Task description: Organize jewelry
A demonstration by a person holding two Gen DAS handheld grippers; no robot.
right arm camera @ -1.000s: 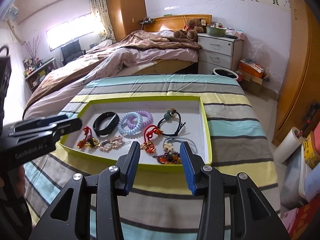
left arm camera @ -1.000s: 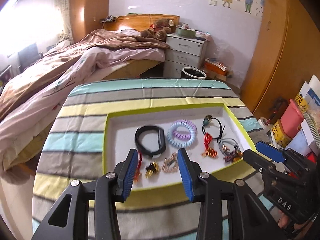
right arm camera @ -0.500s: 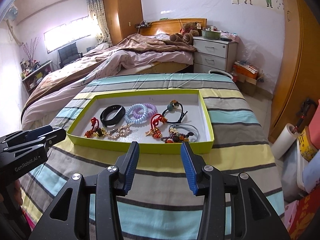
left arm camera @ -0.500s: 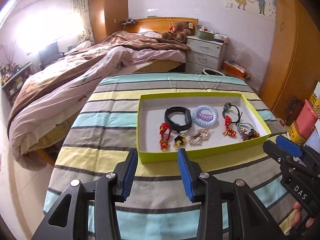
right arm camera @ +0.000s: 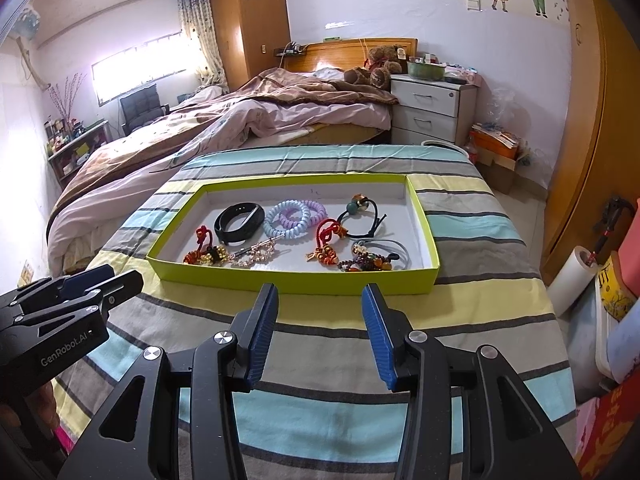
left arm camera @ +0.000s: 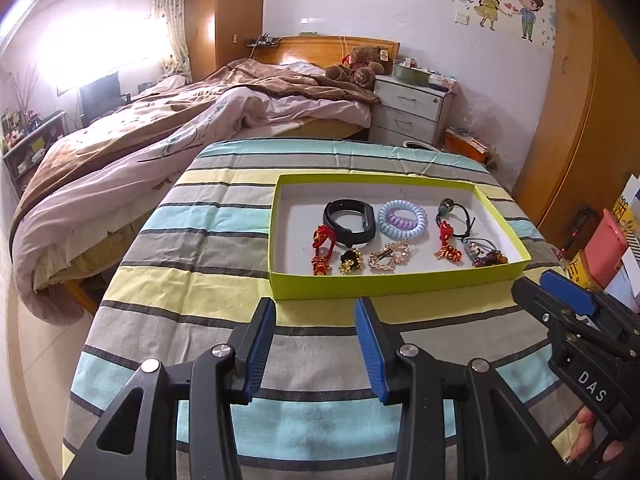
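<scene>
Left tongs [left arm camera: 316,344] and right tongs [right arm camera: 320,336], both apart and empty, hang over the striped tabletop [right arm camera: 320,344] short of the green tray [right arm camera: 292,282], where jewelry [right arm camera: 288,218] lies spread singly, seemingly for easy sorting.

"DAS" — white letters on right gripper [left arm camera: 560,300] body | "GenRobot.AI" — white letters on left gripper [right arm camera: 100,284] body

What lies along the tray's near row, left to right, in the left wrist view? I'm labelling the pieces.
Red knotted charm → black-and-gold brooch → rhinestone hair clip → red-and-gold tassel charm → beaded bracelet with grey hair tie.
</scene>
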